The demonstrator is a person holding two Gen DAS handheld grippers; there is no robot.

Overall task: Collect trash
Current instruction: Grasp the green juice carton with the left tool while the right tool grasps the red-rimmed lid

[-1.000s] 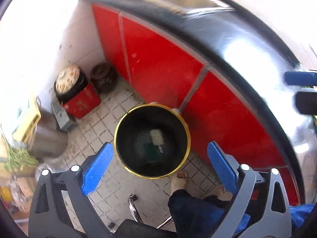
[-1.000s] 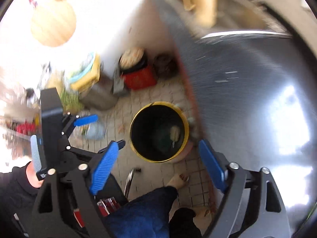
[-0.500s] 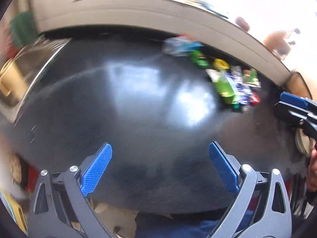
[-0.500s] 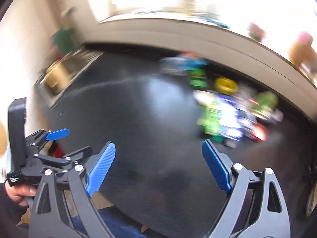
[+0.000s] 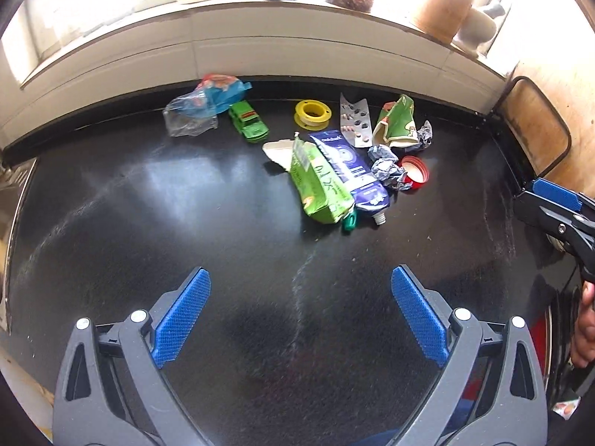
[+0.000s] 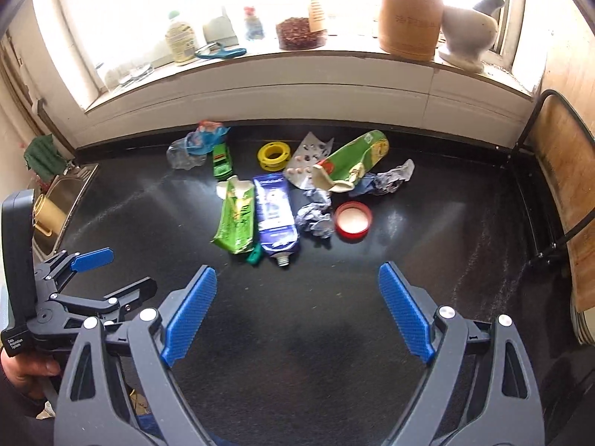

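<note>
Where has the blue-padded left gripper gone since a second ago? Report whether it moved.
Yes. The left gripper swung up from the floor bin by the red cabinets to over the black countertop, facing the white windowsill.

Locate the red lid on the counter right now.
In both wrist views the red lid lies open side up on the black counter, at the right edge of the trash pile, just right of the crumpled foil wrapper.

The black counter [image 6: 334, 316] is smooth and shiny. The foil balls [image 6: 316, 219] are crinkly. The red lid [image 6: 353, 221] looks plastic.
</note>
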